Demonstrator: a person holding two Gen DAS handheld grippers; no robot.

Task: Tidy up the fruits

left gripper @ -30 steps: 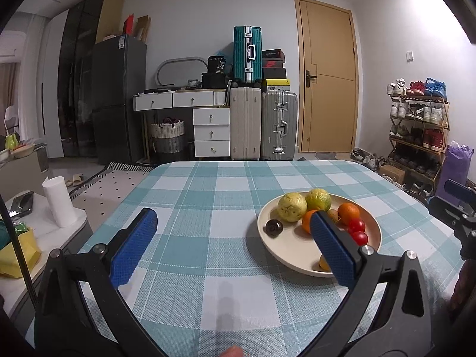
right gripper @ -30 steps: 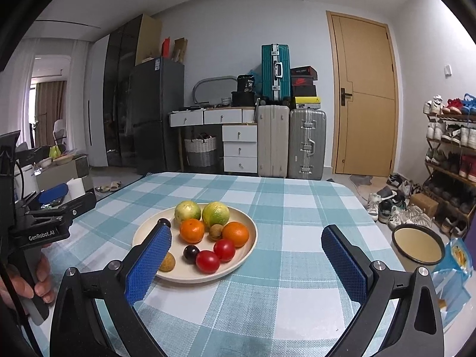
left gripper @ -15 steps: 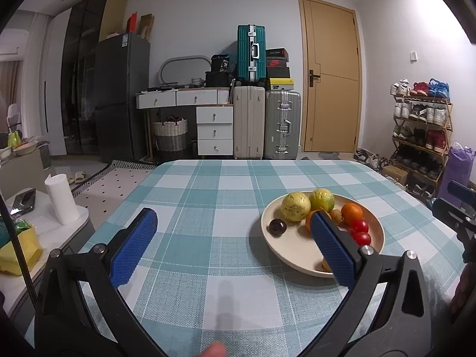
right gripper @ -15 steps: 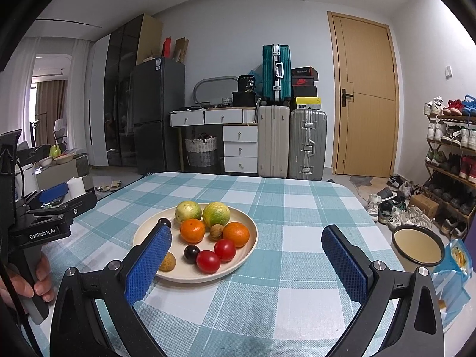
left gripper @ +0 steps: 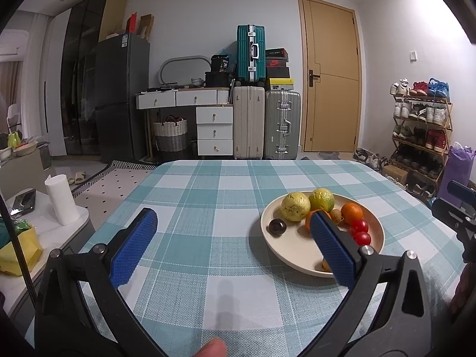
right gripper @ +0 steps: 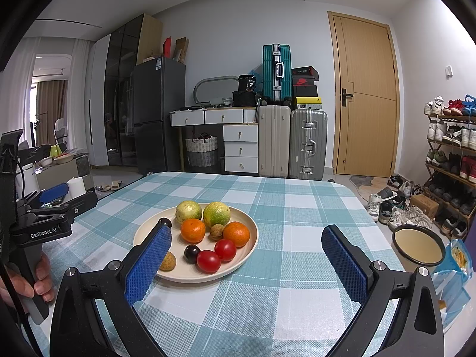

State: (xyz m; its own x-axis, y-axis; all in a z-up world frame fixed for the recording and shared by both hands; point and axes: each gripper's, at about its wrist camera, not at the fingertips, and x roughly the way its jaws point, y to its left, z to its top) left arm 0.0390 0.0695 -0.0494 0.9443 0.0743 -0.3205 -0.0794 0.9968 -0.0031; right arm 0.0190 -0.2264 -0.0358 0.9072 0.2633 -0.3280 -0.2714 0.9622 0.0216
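Ten fruits (right gripper: 205, 232) all lie on cream plate (right gripper: 248, 248), same as second ago. Your left gripper (left gripper: 235, 250) and right gripper (right gripper: 247, 264) stay spread, empty; task looks done or not started.

On the table (right gripper: 297, 208): a plate (right gripper: 244, 255) holding the fruit, two large citrus (right gripper: 188, 211) side by side at its far edge, two oranges (right gripper: 236, 233) before them with a small round fruit (right gripper: 217, 232) between. Nearest the front rim: two tomatoes (right gripper: 208, 261) touching, a dark plum (right gripper: 192, 253) just left of them. Behind the table, against the wall: suitcases (right gripper: 273, 141), a drawer unit (right gripper: 241, 148) to their left, a door (right gripper: 367, 98) to their right.
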